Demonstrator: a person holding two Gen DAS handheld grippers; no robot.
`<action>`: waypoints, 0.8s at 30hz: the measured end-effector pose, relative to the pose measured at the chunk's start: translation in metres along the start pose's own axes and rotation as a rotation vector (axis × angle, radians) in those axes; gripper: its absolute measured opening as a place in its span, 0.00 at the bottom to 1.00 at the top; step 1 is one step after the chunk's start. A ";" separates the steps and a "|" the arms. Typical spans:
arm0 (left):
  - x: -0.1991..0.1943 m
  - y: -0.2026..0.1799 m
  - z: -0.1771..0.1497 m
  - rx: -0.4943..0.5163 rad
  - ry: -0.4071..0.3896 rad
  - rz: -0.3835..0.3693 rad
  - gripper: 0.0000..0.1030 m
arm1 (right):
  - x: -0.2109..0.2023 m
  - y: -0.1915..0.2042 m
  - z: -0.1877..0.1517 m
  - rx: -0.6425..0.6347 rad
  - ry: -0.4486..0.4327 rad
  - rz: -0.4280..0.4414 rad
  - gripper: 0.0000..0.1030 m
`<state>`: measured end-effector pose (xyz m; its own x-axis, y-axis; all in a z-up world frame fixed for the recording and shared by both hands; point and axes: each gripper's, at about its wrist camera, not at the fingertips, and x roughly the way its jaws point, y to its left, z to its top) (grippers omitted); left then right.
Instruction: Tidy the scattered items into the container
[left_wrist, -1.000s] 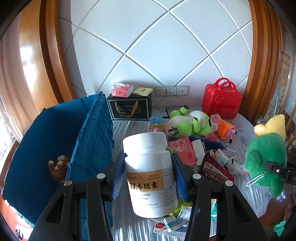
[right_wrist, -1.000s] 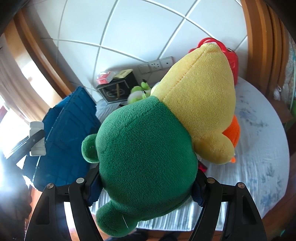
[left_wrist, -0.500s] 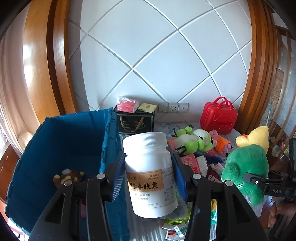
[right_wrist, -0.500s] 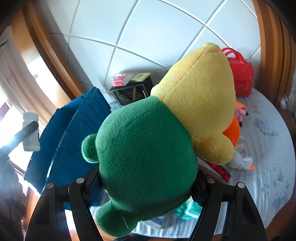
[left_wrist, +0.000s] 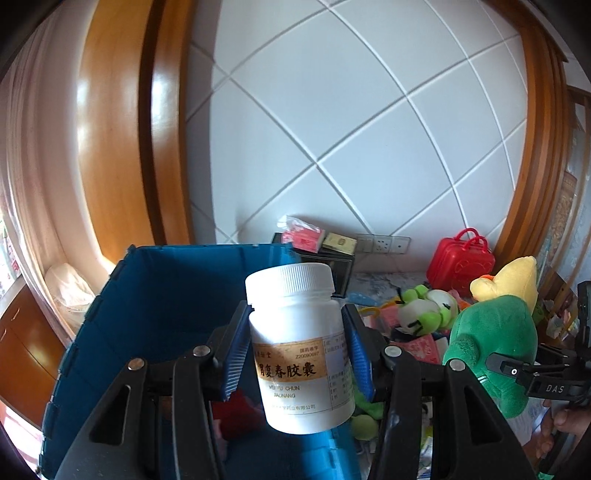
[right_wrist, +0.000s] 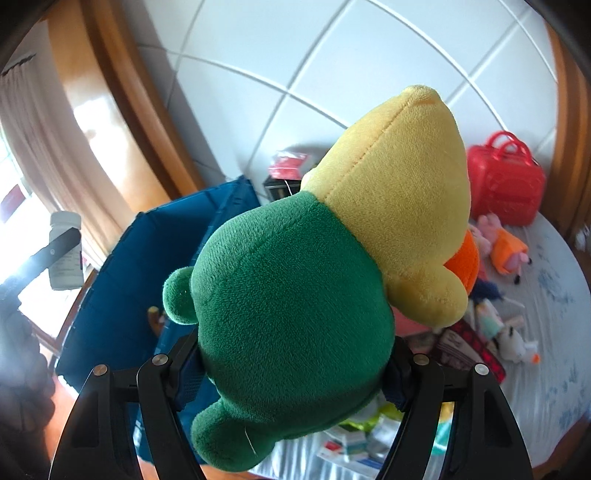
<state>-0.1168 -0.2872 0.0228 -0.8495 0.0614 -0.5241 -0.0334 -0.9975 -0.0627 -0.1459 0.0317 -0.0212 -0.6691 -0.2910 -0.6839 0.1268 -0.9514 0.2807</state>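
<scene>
My left gripper (left_wrist: 295, 354) is shut on a white pill bottle (left_wrist: 301, 347) with a tan label, held upright over the blue crate (left_wrist: 147, 302). The crate's inside shows a red item (left_wrist: 236, 410) at the bottom. My right gripper (right_wrist: 291, 363) is shut on a green and yellow plush duck (right_wrist: 314, 258), which fills most of the right wrist view. In the left wrist view the same plush duck (left_wrist: 495, 332) hangs at the right, beside the crate. From the right wrist, the pill bottle (right_wrist: 66, 251) shows at far left above the blue crate (right_wrist: 155, 266).
On the bed lie a green frog plush (left_wrist: 428, 314), a red toy suitcase (left_wrist: 461, 262), a pink pig doll (right_wrist: 502, 247), small medicine boxes (right_wrist: 351, 443) and other scattered items. A black box (left_wrist: 341, 273) with packets on top stands against the white padded headboard. A hand (left_wrist: 565, 424) holds the right tool.
Both grippers have moved left and up toward the crate with their loads. The bottle now hangs over the crate's opening, and the plush has come closer to the crate's right wall.
</scene>
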 end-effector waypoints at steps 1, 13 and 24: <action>0.000 0.010 0.000 -0.005 -0.002 0.008 0.47 | 0.004 0.008 0.003 -0.010 0.001 0.006 0.74; -0.003 0.104 -0.009 -0.063 0.001 0.101 0.47 | 0.046 0.117 0.022 -0.148 0.045 0.105 0.74; -0.016 0.158 -0.032 -0.123 0.026 0.160 0.47 | 0.064 0.191 0.021 -0.246 0.080 0.179 0.74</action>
<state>-0.0913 -0.4445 -0.0061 -0.8248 -0.0953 -0.5574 0.1670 -0.9828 -0.0790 -0.1798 -0.1664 0.0031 -0.5619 -0.4534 -0.6919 0.4167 -0.8777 0.2367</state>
